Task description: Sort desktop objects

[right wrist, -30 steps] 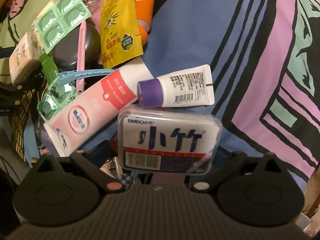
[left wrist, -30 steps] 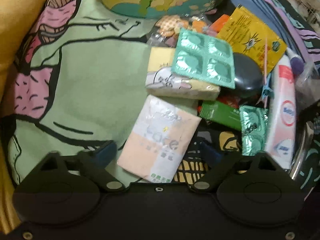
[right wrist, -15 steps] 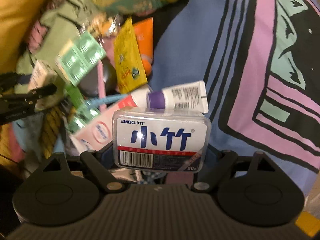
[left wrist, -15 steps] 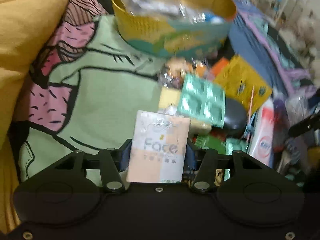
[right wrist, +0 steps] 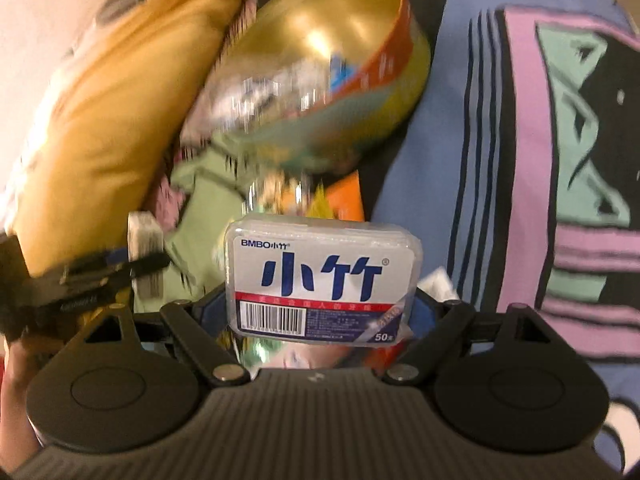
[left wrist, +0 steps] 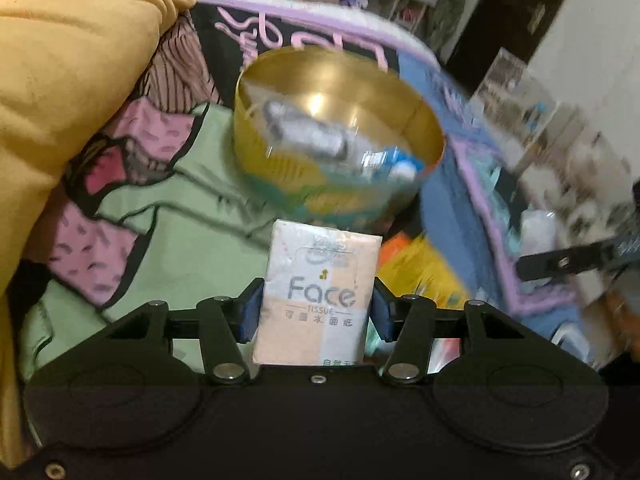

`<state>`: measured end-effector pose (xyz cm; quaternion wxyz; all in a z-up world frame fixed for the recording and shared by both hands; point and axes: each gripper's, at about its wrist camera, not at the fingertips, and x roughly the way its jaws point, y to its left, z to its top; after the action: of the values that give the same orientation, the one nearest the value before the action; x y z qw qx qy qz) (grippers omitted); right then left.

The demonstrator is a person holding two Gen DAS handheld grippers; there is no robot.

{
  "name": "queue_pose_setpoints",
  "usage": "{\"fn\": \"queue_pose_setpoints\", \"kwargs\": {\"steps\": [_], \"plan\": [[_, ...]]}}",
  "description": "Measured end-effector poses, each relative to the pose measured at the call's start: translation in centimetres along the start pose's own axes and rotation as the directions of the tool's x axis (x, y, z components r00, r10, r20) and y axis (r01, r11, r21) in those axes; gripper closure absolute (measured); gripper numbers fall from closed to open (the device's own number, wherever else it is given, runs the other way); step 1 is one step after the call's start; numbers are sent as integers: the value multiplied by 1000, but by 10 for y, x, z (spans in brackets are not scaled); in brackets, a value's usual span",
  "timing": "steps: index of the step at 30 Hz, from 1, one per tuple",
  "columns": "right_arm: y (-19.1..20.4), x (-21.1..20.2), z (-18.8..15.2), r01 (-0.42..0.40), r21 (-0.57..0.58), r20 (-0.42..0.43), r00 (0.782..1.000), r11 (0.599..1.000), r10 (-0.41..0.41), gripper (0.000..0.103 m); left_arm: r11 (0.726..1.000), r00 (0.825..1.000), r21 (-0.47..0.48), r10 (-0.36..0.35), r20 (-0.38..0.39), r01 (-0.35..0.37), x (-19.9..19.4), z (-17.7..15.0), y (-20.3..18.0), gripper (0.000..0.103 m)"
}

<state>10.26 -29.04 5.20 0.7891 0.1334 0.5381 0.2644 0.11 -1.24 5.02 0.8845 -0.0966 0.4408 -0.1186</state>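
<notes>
My left gripper (left wrist: 316, 312) is shut on a peach-and-white "Face" tissue pack (left wrist: 316, 292), lifted off the patterned blanket. Beyond the pack stands a round gold tin (left wrist: 340, 136) with a few blurred wrapped items inside. My right gripper (right wrist: 320, 304) is shut on a clear plastic floss-pick box (right wrist: 322, 280) with a white label and blue characters, also raised. In the right wrist view the same gold tin (right wrist: 320, 64) lies ahead, and the left gripper (right wrist: 100, 276) with the tissue pack's edge (right wrist: 144, 240) shows at the left. The right gripper's finger (left wrist: 568, 264) crosses the left wrist view at the right.
A mustard-yellow cushion (left wrist: 72, 80) lies at the left, beside the tin. Blurred packets, orange and yellow (left wrist: 420, 264), remain on the blanket (left wrist: 180, 248) under the grippers. A hand (right wrist: 16, 392) shows at the lower left. Shelves and clutter fill the far right background.
The left gripper closed on the tissue pack and lifted it; the right lifted the floss box. Both views tilted up from the pile toward the gold tin, now ahead.
</notes>
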Motion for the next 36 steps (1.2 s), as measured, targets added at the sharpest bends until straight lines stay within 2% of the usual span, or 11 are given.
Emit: {"fn": "queue_pose_setpoints", "kwargs": {"steps": [5, 8, 14, 15, 16, 17, 20, 23, 28, 30, 36], "plan": [[15, -8, 43, 19, -21, 142, 990, 1000, -15, 17, 999, 996, 32, 39, 80, -42, 10, 47, -22, 52], [23, -4, 74, 2, -20, 184, 983, 1000, 1, 17, 993, 990, 28, 109, 89, -112, 27, 76, -28, 52], [39, 25, 118, 50, -43, 224, 974, 998, -39, 16, 987, 982, 18, 159, 99, -162, 60, 130, -28, 51], [38, 32, 123, 61, -37, 227, 972, 997, -51, 16, 987, 982, 22, 159, 100, -162, 67, 137, -29, 45], [38, 37, 125, 65, -31, 232, 971, 997, -56, 16, 988, 983, 26, 148, 105, -152, 73, 142, -29, 24], [36, 43, 128, 69, -29, 234, 970, 997, -61, 16, 989, 984, 27, 144, 108, -148, 78, 146, -29, 13], [30, 52, 129, 77, -11, 255, 964, 997, -72, 2, 984, 976, -27, 179, 126, -177, 85, 149, -27, 5], [24, 45, 127, 52, 19, 284, 957, 998, -55, 0, 987, 982, -100, 139, 130, -127, 78, 144, -15, 2], [12, 22, 109, -12, 62, 297, 955, 998, -7, 0, 988, 984, -110, 126, 123, -112, 48, 114, 1, 2], [8, 15, 92, -45, 44, 265, 964, 998, 31, 0, 988, 983, -91, 134, 126, -124, 31, 95, 5, 0], [-7, -7, 25, -22, -8, 208, 978, 1000, 23, 0, 991, 987, -34, 131, 89, -128, -9, 29, 14, 0]]}}
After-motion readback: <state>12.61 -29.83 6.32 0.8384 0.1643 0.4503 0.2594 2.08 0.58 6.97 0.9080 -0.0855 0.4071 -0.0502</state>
